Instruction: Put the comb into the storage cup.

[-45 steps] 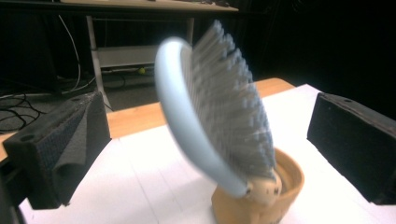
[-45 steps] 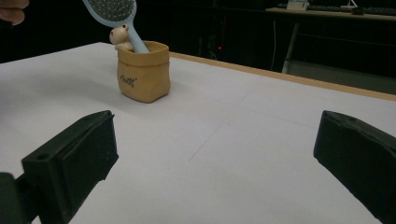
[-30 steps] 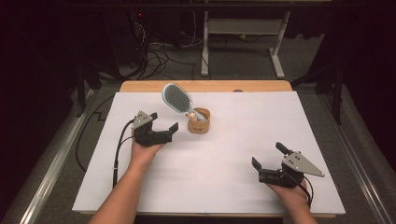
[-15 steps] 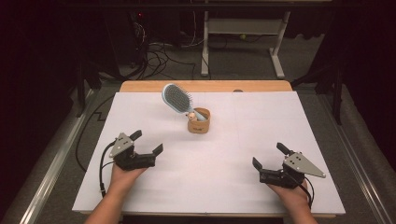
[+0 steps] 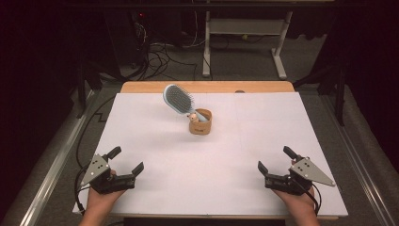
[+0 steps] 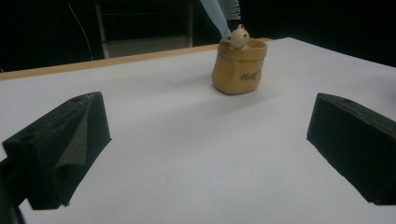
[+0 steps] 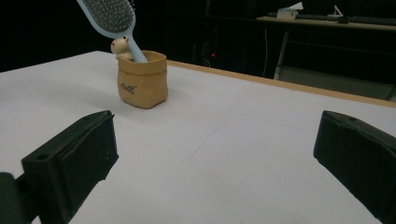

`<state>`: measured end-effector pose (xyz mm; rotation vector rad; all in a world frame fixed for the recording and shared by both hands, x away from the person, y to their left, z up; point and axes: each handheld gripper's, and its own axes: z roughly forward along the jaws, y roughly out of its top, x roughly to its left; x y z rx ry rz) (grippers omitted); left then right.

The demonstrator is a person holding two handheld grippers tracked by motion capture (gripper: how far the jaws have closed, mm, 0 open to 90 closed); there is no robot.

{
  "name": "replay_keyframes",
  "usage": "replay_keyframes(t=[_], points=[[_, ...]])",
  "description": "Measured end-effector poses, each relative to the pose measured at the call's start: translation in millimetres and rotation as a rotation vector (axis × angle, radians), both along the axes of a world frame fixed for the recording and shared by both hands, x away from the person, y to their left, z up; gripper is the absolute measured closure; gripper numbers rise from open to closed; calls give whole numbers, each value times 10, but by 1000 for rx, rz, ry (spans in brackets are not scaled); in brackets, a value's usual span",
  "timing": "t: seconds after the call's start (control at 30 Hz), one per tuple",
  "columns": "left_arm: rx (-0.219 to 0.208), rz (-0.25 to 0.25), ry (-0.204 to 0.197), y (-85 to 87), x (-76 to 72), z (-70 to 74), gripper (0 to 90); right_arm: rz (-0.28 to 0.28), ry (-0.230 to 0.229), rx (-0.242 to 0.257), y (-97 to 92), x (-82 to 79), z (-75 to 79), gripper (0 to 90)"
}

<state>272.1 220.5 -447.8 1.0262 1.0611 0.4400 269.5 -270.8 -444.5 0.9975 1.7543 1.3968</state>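
A small tan pot (image 5: 200, 124) (image 6: 238, 67) (image 7: 141, 80) with a little bear figure (image 6: 239, 36) (image 7: 120, 46) on its rim stands at the middle back of the white table (image 5: 211, 160). A light blue hairbrush (image 5: 178, 100) (image 7: 109, 19) leans in it, handle down, head tilted to the left. My left gripper (image 5: 125, 161) (image 6: 205, 140) rests open near the front left, with nothing between its jaws. At the front right my right gripper (image 5: 276, 160) (image 7: 219, 154) is open too, nothing held.
The white sheet covers a wooden tabletop whose bare edge (image 5: 207, 87) shows at the back. Beyond it are a grey desk frame (image 5: 244, 42) and floor cables (image 5: 155, 56). A metal rail (image 5: 56, 160) runs along the left side.
My left gripper has drawn back from beside the pot to the front left of the table, staying open. The right gripper, the pot and the brush have not moved.
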Motion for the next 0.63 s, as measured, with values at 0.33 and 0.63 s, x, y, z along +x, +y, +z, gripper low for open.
replay_keyframes(t=[0.33,0.63], points=[[33,-22,5,-72,39,-24,3,-22,8,9,-64,-50,-17,0],[21,-11,0,-73,38,2,3,-29,15,9,-88,-59,-30,0]])
